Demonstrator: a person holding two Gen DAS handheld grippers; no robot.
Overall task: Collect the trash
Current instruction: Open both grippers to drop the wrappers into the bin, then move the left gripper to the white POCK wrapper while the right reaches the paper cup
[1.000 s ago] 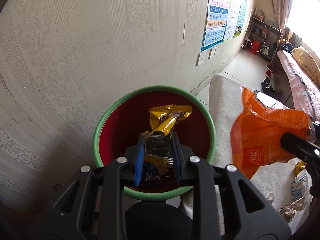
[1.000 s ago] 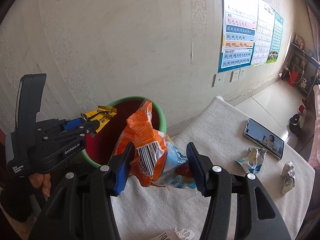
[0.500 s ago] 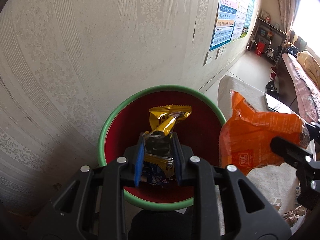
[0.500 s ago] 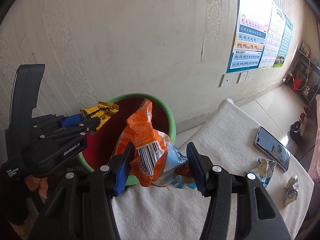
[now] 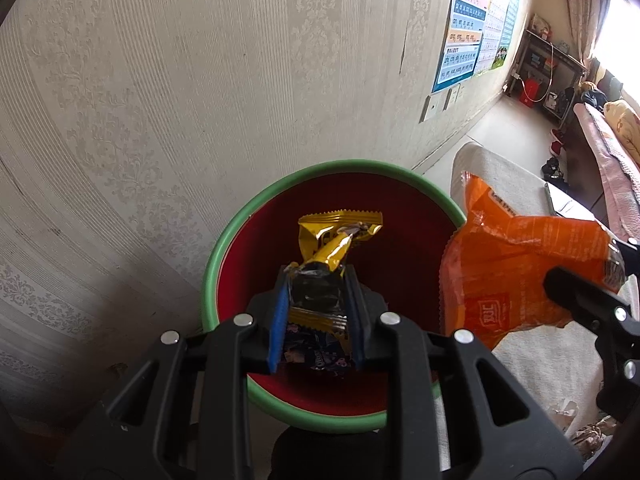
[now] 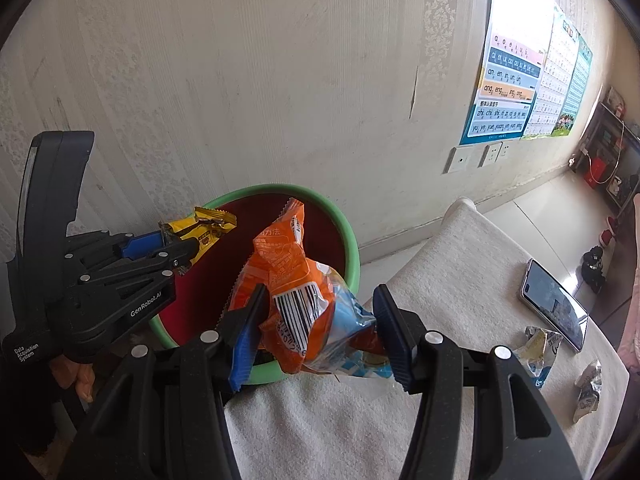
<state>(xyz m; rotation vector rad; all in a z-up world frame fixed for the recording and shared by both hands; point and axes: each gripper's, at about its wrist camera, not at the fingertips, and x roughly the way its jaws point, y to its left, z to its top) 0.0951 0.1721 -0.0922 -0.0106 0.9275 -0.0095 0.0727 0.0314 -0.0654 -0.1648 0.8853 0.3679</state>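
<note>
Left wrist: "OREO" on clamped wrapper (image 5: 320, 354).

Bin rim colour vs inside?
Round plastic bin: green rim, dark red inside. Clearest in the left wrist view.

My own left fingers (image 5: 280, 316) cover the lower half of the yellow wrapper (image 5: 336, 236), and a dark packet behind it shows print too blurred to read. The bin (image 5: 224, 248) loses its near rim behind my left gripper's frame at the bottom of the left view, and its floor stays out of sight. At that view's right edge, my right gripper (image 5: 588, 304) is cut off. In the right view, the orange bag (image 6: 288, 256) hides the bin's near wall. Crumpled wrappers (image 6: 588, 388) at the lower right of the worktop (image 6: 460, 264) are too small to identify.
</note>
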